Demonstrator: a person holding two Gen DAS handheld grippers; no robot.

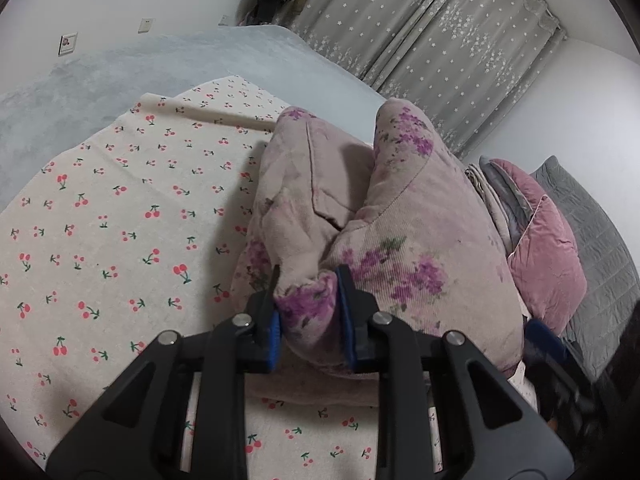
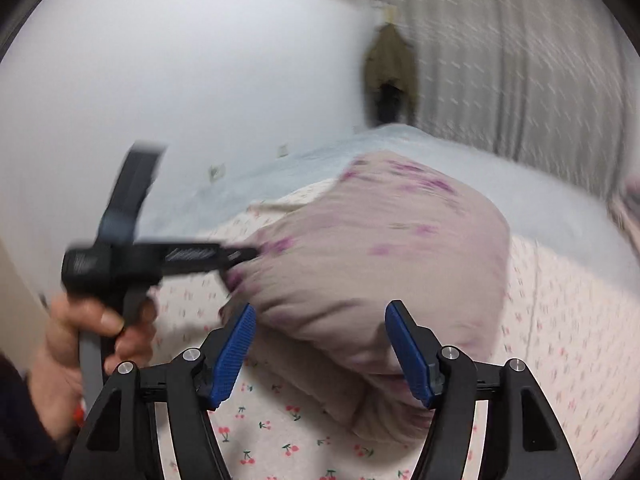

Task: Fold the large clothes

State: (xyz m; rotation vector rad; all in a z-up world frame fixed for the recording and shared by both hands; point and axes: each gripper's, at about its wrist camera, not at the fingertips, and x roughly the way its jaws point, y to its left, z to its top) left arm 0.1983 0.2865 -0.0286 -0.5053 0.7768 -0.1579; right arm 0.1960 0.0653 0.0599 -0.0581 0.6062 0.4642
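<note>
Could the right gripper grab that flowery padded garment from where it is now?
Probably yes. The right gripper is open, and the garment bulges just ahead of its fingers with nothing between them. The left gripper already pinches another edge, off to one side. That view is blurred, so the exact gap is unclear.

no readable text, brand, number or label shows in either view; the wall plates (image 1: 68, 43) beside the bed carry only a small unreadable mark; the ridged marking on the left gripper (image 2: 240, 258) in the right wrist view is blurred beyond reading
</note>
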